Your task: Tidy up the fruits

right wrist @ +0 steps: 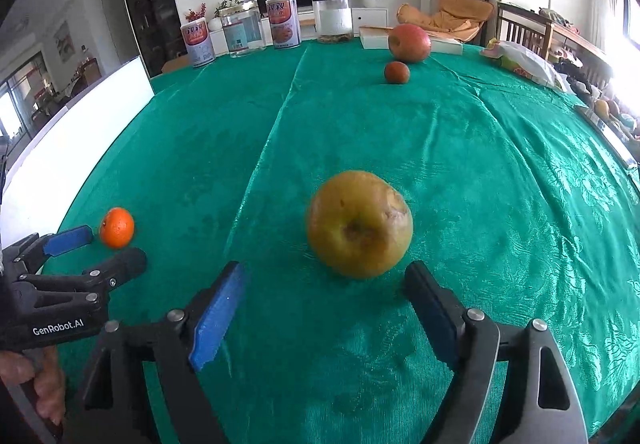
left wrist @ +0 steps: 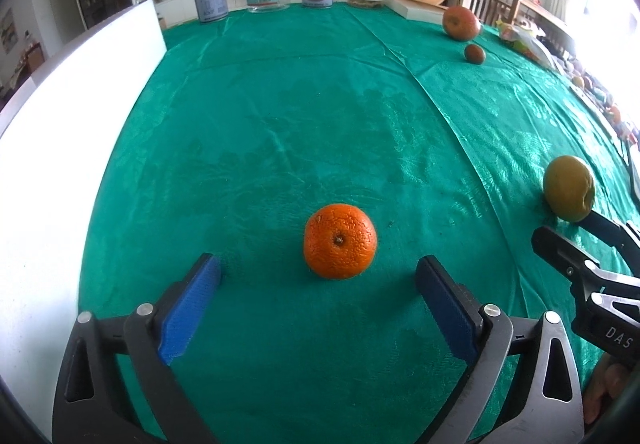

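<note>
Two fruits lie near us on the green cloth [left wrist: 320,123]: the orange [left wrist: 340,242] just beyond our left tongs [left wrist: 318,276], the yellow-green apple [right wrist: 359,224] just beyond our right tongs [right wrist: 326,282]. Both tongs gape, touching nothing, likely lined up for a grab. A red apple [right wrist: 409,43] and a small dark fruit [right wrist: 397,72] wait far right.

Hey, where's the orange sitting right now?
The orange sits on the green tablecloth just ahead of the open left gripper, untouched, with the yellow-green apple off to its right.
</note>
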A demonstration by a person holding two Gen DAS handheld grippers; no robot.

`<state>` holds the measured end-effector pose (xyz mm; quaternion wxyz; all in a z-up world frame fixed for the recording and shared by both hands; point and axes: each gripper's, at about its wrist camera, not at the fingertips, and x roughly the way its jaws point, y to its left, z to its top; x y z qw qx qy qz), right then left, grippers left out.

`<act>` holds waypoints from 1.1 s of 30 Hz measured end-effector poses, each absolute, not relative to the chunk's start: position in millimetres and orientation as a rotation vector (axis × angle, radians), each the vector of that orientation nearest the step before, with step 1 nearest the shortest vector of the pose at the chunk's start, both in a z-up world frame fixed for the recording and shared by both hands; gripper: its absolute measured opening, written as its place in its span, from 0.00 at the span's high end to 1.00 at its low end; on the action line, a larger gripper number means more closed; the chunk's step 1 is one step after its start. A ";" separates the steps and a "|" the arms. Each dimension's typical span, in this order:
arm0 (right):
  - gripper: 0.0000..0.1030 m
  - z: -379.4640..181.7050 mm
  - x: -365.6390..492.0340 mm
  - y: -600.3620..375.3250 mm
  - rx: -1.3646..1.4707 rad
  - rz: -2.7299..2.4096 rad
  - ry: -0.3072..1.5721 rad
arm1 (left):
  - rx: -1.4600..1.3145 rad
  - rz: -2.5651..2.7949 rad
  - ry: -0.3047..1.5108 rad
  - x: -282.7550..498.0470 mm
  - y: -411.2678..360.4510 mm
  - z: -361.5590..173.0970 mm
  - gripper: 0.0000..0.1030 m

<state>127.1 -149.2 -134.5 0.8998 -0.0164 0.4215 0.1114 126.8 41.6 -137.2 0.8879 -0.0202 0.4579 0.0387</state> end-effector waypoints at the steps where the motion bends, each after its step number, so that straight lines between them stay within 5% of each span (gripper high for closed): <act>1: 0.18 -134.8 127.3 -147.8 -0.043 0.230 0.874 | -0.041 0.080 0.953 127.3 41.6 -137.4 0.03; 13: 0.15 -122.7 116.9 -175.0 0.019 0.296 0.879 | -0.058 -0.023 1.013 126.8 53.5 -129.9 0.03; 15: 0.05 -114.7 109.1 -196.1 0.068 0.279 0.849 | -0.119 -0.061 0.984 119.8 69.7 -120.9 0.03; 21: 0.03 -116.4 115.7 -220.4 0.249 0.331 0.889 | -0.080 -0.087 0.949 120.4 71.2 -112.8 0.04; 25: 0.03 -109.2 132.0 -197.8 0.181 0.375 0.951 | -0.025 -0.100 0.961 129.1 52.1 -119.7 0.29; 28: 0.04 -104.9 151.9 -177.6 0.106 0.388 1.004 | -0.021 -0.096 0.967 133.1 43.8 -125.9 0.37; 29: 0.05 -106.9 159.7 -173.2 0.084 0.377 1.032 | -0.015 -0.097 0.965 134.0 41.7 -126.0 0.50; 31: 0.13 -117.9 174.8 -168.9 0.062 0.345 1.110 | -0.010 -0.078 0.962 135.2 41.5 -124.7 0.70; 33: 0.44 -122.8 180.5 -168.8 0.026 0.298 1.140 | -0.052 -0.080 0.973 135.4 47.3 -123.5 0.71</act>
